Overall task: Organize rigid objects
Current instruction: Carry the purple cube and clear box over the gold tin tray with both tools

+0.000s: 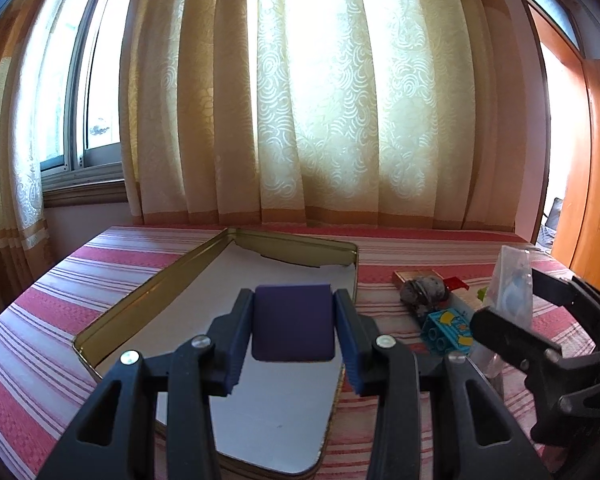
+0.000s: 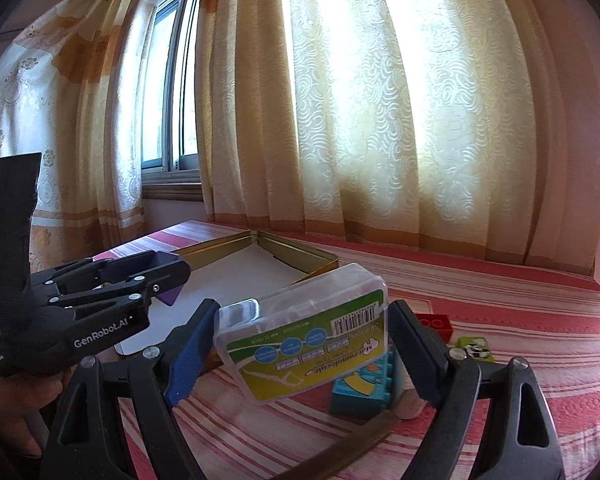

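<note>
We are holding two things at once here. Our left gripper (image 1: pixel 294 322) is closed snugly on a purple block (image 1: pixel 293 322), carrying it above the open gold tin (image 1: pixel 148 292), whose white-lined floor is bare. Our right gripper (image 2: pixel 300 340) is clamped across a clear plastic box (image 2: pixel 306 330) with a green label, tilted and lifted clear of the striped tabletop (image 2: pixel 500 300).

To do this well, we are wanting the purple block lowered flat toward the tin's far corner at about 12 o'clock, so the near floor is free for what follows. We are keeping it level, letting it touch before the jaws part, and not dropping it.

Out at 3 o'clock of the tin, the rest is waiting: a teal toy brick (image 1: pixel 448 330), a grey lump (image 1: pixel 424 292) we cannot identify, a red brick (image 2: pixel 434 324) and a green tile (image 2: pixel 474 350). The plastic box probably goes in alongside, edges squared to the tin wall.
</note>
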A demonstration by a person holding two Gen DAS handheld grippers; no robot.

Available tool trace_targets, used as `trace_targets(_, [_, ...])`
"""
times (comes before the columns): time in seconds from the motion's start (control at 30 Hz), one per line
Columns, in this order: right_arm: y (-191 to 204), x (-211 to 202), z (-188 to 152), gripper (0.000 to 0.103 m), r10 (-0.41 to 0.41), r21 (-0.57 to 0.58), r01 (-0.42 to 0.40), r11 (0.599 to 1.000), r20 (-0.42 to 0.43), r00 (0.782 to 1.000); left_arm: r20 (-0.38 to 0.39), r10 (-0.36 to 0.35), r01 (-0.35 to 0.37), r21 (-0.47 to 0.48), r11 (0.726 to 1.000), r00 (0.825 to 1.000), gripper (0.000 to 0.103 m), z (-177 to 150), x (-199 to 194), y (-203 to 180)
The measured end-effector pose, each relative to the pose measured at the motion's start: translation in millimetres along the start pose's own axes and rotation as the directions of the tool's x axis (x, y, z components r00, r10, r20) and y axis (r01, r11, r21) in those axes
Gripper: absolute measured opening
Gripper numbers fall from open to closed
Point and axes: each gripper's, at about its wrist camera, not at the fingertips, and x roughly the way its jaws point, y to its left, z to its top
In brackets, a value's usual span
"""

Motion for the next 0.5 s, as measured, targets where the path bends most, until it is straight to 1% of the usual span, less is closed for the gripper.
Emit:
trace_targets(0.27, [14, 17, 2, 0.086, 0.024, -0.018, -0.025, 1.000, -0.027, 0.999, -0.020, -0.009, 0.008, -0.016, 1.000, 1.000, 0.040, 1, 6, 10])
trace_targets(0.5, [19, 28, 4, 0.086, 0.045, -0.018, -0.046, 0.999, -0.061, 0.997, -0.034, 0.001, -0.001, -0.017, 1.000, 0.999, 0.040, 2, 10, 17])
